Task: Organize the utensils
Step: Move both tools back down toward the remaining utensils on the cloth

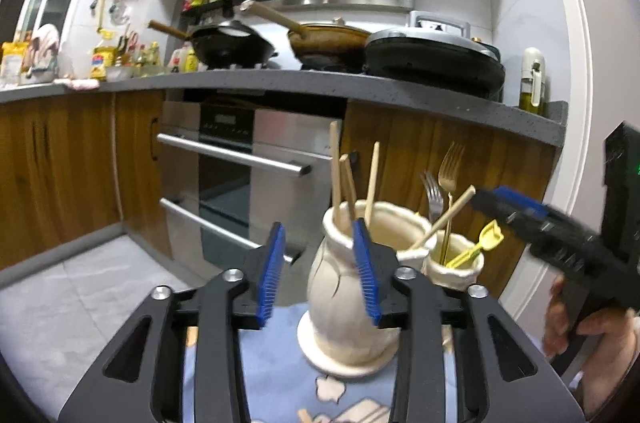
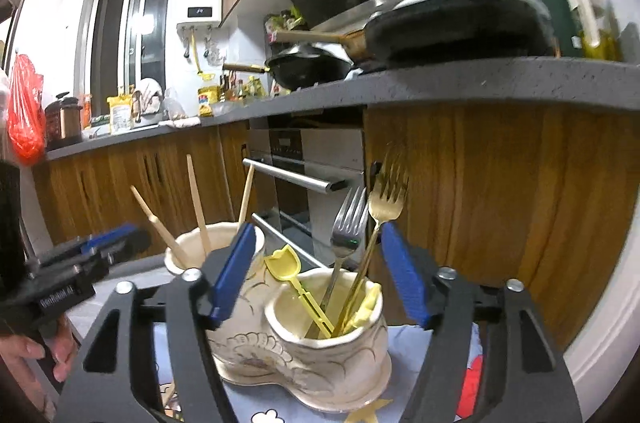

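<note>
Two joined cream ceramic pots stand on a blue cloth. The tall vase point(image 1: 340, 319) point(image 2: 240, 339) holds several wooden chopsticks point(image 1: 335, 175) point(image 2: 198, 203). The small pot point(image 1: 452, 271) point(image 2: 332, 355) holds a silver fork point(image 2: 348, 223), a gold fork point(image 2: 386, 199) and a yellow plastic utensil point(image 2: 282, 259). My left gripper point(image 1: 320, 273) is open just in front of the tall vase, with nothing in its jaws. My right gripper point(image 2: 318, 273) is open wide before the small pot, and the forks stand beyond its blue pads. In the left wrist view one chopstick point(image 1: 448, 219) leans toward the right gripper's tip point(image 1: 500, 199).
The pots rest on a blue patterned cloth point(image 1: 272, 363). Behind them are wooden cabinets, a steel oven point(image 1: 240, 159) and a grey counter point(image 1: 320, 79) with pans. A hand point(image 1: 592, 335) holds the right gripper; another hand point(image 2: 24, 351) holds the left one.
</note>
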A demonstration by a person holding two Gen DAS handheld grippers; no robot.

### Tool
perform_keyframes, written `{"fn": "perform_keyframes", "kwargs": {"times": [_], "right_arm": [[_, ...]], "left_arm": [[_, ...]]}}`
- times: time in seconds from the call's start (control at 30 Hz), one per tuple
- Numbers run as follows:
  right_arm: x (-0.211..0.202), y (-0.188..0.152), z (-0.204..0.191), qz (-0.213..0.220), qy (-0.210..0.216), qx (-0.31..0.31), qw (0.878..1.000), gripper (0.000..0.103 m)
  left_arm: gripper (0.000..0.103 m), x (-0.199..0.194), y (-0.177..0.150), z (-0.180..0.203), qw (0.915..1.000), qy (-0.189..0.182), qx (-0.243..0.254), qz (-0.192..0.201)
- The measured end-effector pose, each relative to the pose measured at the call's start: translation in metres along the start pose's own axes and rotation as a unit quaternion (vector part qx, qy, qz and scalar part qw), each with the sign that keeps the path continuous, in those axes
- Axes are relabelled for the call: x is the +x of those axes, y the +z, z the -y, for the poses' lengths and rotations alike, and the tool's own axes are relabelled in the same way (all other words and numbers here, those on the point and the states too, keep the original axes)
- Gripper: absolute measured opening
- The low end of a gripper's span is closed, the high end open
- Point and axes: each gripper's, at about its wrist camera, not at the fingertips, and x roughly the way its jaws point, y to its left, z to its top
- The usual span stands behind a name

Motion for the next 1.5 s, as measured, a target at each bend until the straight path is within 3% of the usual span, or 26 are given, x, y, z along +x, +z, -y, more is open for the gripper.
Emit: {"fn": "perform_keyframes", "kwargs": {"times": [0.1,0.13,0.17,0.2,0.4,0.73,1.0,1.2,1.3,1.43,1.5], "right_arm": [[-0.019,0.008,0.000,0.004,-0.003,0.019,1.000,0.088],[-0.026,0.010,-0.001,0.004,-0.004,0.023,1.000,0.094],[-0.032,0.012,-0.002,0.004,-0.005,0.024,1.000,0.098],[-0.039,0.013,-0.004,0.005,-0.006,0.024,1.000,0.098],[-0.068,-0.004,-0.012,0.002,-0.019,0.027,0.999,0.098],[-0.057,-0.076,-0.023,-0.099,-0.006,0.039,0.994,0.098],[-0.057,-0.101,-0.029,-0.150,0.032,0.013,0.988,0.098],[-0.049,-0.114,-0.045,-0.204,0.076,-0.008,0.976,0.080],[-0.044,-0.119,-0.061,-0.230,0.116,-0.018,0.966,0.067],[-0.032,-0.128,-0.081,-0.265,0.135,-0.043,0.954,0.044],[-0.025,-0.131,-0.087,-0.277,0.138,-0.050,0.950,0.040]], "left_arm": [[0.055,-0.012,-0.004,0.001,0.9999,0.014,0.002,0.001],[0.065,-0.017,-0.006,0.002,0.9998,0.020,0.005,0.002],[0.068,-0.022,-0.008,0.004,0.9996,0.026,0.007,0.005],[0.074,-0.026,-0.009,0.004,0.9995,0.030,0.007,0.007],[0.080,-0.046,-0.025,0.006,0.9993,0.036,-0.003,-0.014],[0.084,-0.064,-0.064,0.008,0.9956,0.059,0.005,-0.072],[0.084,-0.067,-0.086,-0.008,0.9890,0.090,-0.017,-0.117],[0.084,-0.064,-0.093,-0.012,0.9874,0.070,-0.024,-0.140],[0.084,-0.063,-0.093,-0.010,0.9882,0.061,-0.019,-0.139],[0.082,-0.063,-0.092,-0.018,0.9887,0.042,-0.046,-0.136],[0.079,-0.062,-0.092,-0.024,0.9880,0.037,-0.060,-0.137]]}}
